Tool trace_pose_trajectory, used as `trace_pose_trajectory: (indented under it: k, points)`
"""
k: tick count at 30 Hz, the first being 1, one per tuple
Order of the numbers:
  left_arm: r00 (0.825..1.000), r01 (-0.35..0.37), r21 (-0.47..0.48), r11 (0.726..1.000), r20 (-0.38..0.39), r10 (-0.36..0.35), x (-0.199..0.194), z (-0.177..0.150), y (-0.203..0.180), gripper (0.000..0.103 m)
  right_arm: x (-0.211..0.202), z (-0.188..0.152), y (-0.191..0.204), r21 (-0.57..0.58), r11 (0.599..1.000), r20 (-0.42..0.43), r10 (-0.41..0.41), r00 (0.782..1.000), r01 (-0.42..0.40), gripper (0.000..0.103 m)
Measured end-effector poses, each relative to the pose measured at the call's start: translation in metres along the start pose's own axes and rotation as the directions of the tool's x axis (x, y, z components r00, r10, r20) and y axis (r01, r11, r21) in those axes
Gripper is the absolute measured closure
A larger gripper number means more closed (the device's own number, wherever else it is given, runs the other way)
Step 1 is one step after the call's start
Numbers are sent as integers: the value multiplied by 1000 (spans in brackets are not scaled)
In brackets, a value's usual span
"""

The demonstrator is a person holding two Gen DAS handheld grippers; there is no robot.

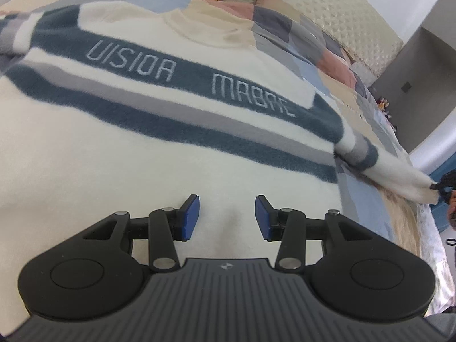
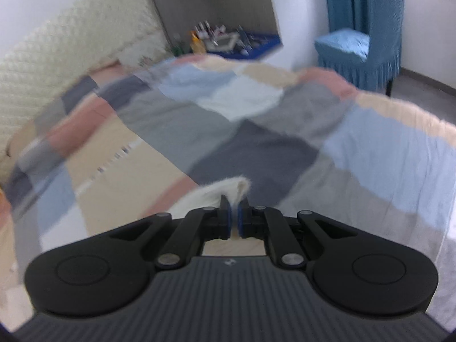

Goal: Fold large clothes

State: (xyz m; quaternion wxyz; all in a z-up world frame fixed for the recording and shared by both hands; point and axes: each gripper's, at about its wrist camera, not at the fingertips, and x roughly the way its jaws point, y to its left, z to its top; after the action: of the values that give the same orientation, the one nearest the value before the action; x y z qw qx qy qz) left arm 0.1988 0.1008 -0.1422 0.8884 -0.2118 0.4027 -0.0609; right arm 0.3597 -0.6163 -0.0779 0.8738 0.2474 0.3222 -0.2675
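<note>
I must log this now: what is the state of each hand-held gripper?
Left hand-held gripper: open, holding nothing, over the sweater.
Right hand-held gripper: closed on the sweater's sleeve cuff.

The left gripper (image 1: 227, 217) points down at a slant, low over the sweater (image 1: 119, 154). Its two blue pads (image 1: 190, 218) stand apart with a gap between them – nothing is pinched there. The right gripper (image 2: 234, 218) also tilts downward, and its pads are squeezed together on the fuzzy white end of a sleeve (image 2: 225, 189) – the cloth sticks up between them. In the left view, that gripper shows as a small dark shape at the far right edge, holding the sleeve's tip.
</note>
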Motion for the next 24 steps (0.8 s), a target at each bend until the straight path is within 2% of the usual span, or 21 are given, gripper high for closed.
trace_pose_trajectory:
  k: [4,7,13,15,18,20,22,24]
  points:
    - [1000,6,21,1000,-1,-6,1,3,-5,54,36,-27,-11,-12,999,-48,-50,998,49,95]
    - [1000,6,40,999,-3,-5,3,3,-7,54,53,-40,-17,-17,998,-71,-56,996,55,95]
    - [1000,6,52,999,-7,-6,3,3,-10,54,57,-50,-19,-36,999,-88,-34,996,31,91]
    - [1000,14,47,999,1,-14,0,3,-11,54,53,-51,-17,-50,998,-89,-28,996,23,86]
    - [999,14,72,997,30,-16,-10,5,-18,54,40,-53,-7,-95,995,-85,-43,995,35,62]
    - [998,10,95,995,58,-15,-18,5,-23,54,28,-55,0,-120,993,-78,-30,996,21,36]
    - [997,17,105,994,74,-25,-27,5,-25,54,12,-58,9,-143,990,-65,-17,998,8,30]
    - [995,40,105,994,85,-49,-35,3,-28,54,-8,-60,20,-179,984,-41,-6,999,-2,30]
